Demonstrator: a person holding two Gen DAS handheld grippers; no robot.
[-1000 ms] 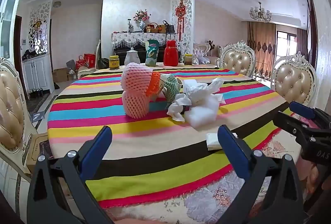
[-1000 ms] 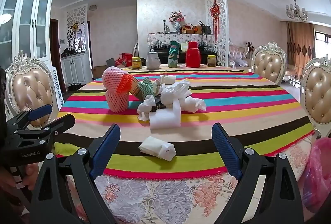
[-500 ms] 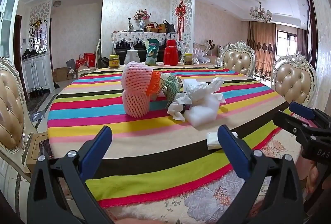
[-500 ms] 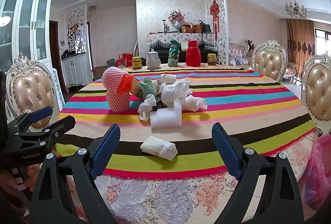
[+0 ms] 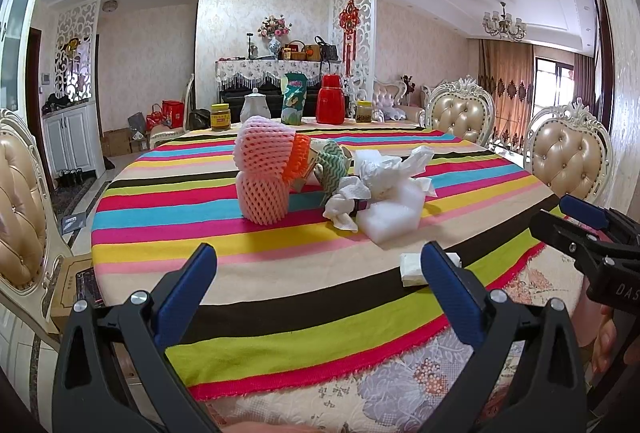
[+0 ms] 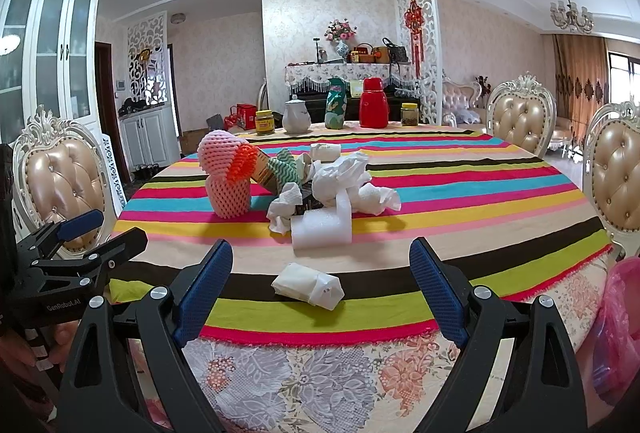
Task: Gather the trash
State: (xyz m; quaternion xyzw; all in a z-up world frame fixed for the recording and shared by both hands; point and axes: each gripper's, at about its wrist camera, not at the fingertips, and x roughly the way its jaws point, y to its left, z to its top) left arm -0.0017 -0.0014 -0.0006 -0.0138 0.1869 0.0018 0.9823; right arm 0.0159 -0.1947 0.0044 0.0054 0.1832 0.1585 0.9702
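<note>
A heap of trash lies mid-table on the striped cloth: pink foam fruit nets [image 5: 262,177] [image 6: 228,177], crumpled white tissues [image 5: 380,173] [image 6: 340,177], a white foam block [image 5: 394,217] [image 6: 322,229] and a green-striped wrapper [image 6: 284,165]. A folded white packet [image 6: 308,285] [image 5: 412,267] rests near the table's front edge, just ahead of my right gripper [image 6: 322,293]. My left gripper [image 5: 320,291] hovers at the table's near edge. Both are open and hold nothing. A pink plastic bag [image 6: 618,329] hangs at the right of the right wrist view.
At the table's far side stand a yellow-lidded jar [image 5: 220,117], a white teapot [image 5: 255,109], a green bag [image 5: 294,99], a red thermos [image 5: 331,99] and another jar [image 5: 364,111]. Padded chairs [image 5: 570,157] [image 6: 64,181] ring the table. Cardboard boxes [image 5: 70,285] sit on the floor left.
Both grippers stay open; the views have barely shifted. The right gripper has edged slightly closer to the table.
</note>
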